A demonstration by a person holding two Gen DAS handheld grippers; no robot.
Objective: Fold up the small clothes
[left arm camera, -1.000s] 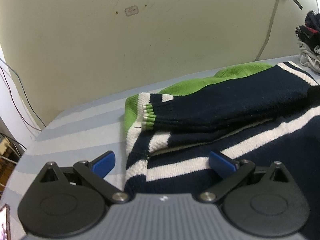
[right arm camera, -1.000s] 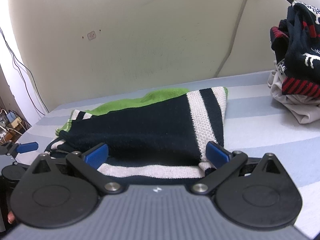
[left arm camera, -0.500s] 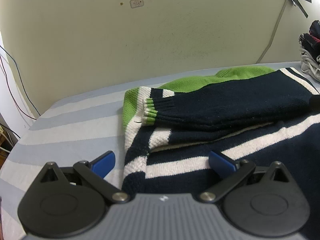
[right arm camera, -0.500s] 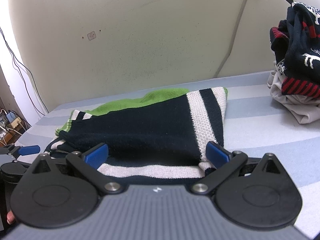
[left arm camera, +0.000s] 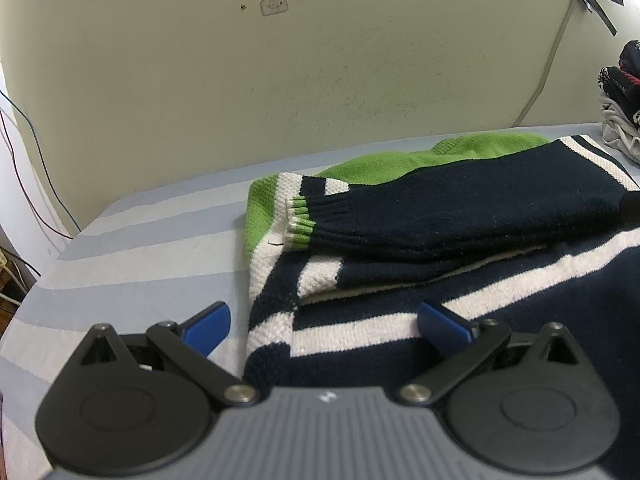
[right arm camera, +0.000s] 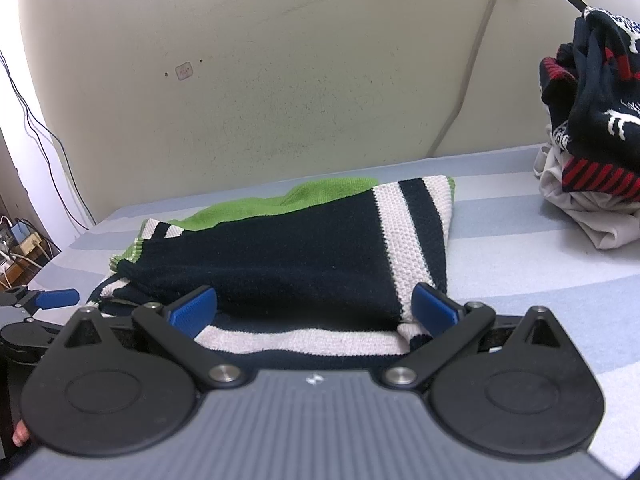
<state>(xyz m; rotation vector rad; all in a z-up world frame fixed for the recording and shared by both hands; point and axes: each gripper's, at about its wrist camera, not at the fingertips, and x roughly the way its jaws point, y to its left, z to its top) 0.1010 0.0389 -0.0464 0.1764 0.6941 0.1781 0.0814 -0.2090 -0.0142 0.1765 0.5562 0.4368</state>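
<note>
Fingers (left arm camera: 208, 328) apart; sleeve cuff (left arm camera: 298, 222) clear only left wrist.

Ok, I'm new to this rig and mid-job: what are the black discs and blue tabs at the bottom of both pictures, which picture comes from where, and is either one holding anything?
Each picture comes from a camera mounted on a hand-held gripper, looking forward along its two fingers. There is no robot arm: a person carries one gripper in each hand. The black discs and linkages are the gripper's body; the blue tabs are its fingertip pads.

The left wrist view shows the left gripper, jaws wide open over the near left corner of a navy, white and green striped knit sweater. It holds nothing.

The right wrist view shows the right gripper, also open and empty, at the sweater's near right corner. The left gripper is visible at that picture's left edge.

The sweater lies partly folded, one sleeve laid across its body, on a blue and white striped sheet. A pile of other clothes sits to the right.
</note>
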